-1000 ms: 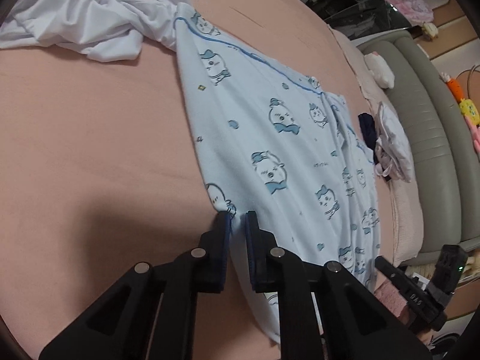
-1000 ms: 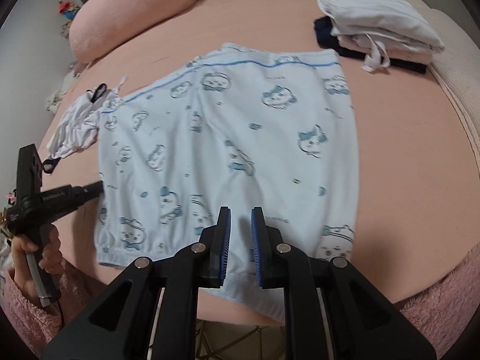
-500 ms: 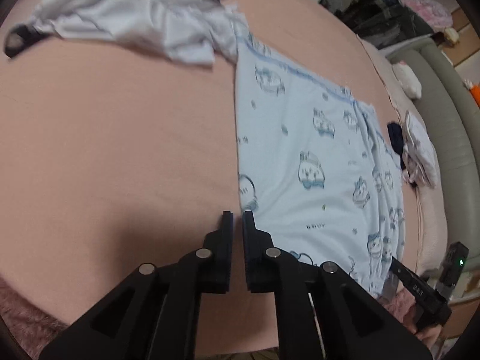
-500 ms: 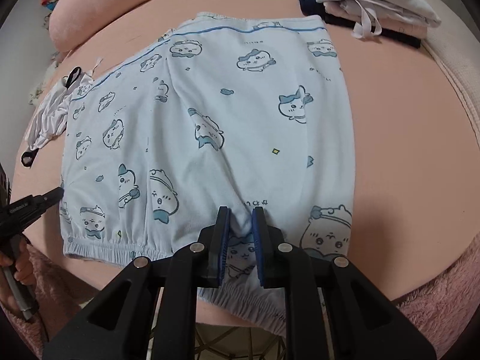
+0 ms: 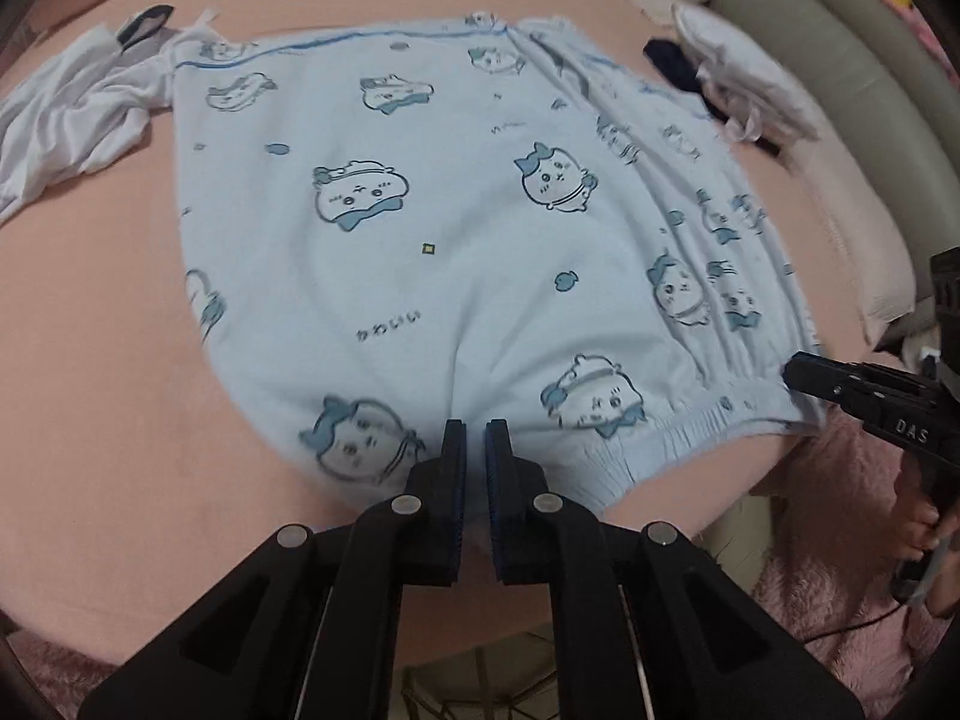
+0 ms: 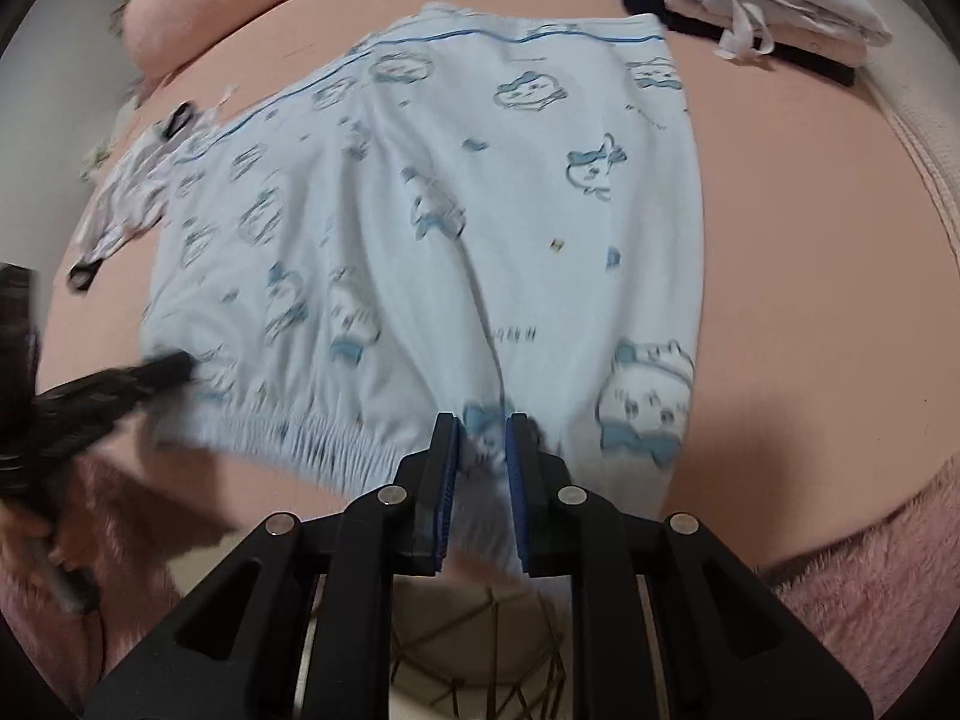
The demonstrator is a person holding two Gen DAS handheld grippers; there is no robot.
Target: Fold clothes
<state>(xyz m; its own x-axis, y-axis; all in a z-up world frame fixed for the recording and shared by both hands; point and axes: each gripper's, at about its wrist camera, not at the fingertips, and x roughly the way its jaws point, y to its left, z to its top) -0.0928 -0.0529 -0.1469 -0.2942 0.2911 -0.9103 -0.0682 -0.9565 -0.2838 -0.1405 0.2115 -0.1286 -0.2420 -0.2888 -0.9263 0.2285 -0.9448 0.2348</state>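
Note:
Light blue shorts with cartoon animal prints (image 5: 456, 228) lie spread flat on the pink bed, elastic waistband toward me; they also show in the right wrist view (image 6: 480, 252). My left gripper (image 5: 475, 429) hovers over the waistband's left part, jaws a narrow slit apart with no cloth between them. My right gripper (image 6: 482, 423) is over the waistband's right part, jaws slightly apart, fabric showing in the gap. Each gripper shows in the other's view, the right (image 5: 804, 375) at one waistband end and the left (image 6: 174, 366) at the other.
A crumpled white garment (image 5: 78, 114) lies at the shorts' far left corner. A folded stack of white and dark clothes (image 6: 768, 6) sits far right. A pink pillow (image 6: 210, 12) lies at the back. A grey sofa (image 5: 840, 48) borders the bed. The bed edge is just below the waistband.
Both grippers moved to the waistband at the near bed edge. The left one swung right from the shorts' side edge. The right gripper's jaws have widened slightly.

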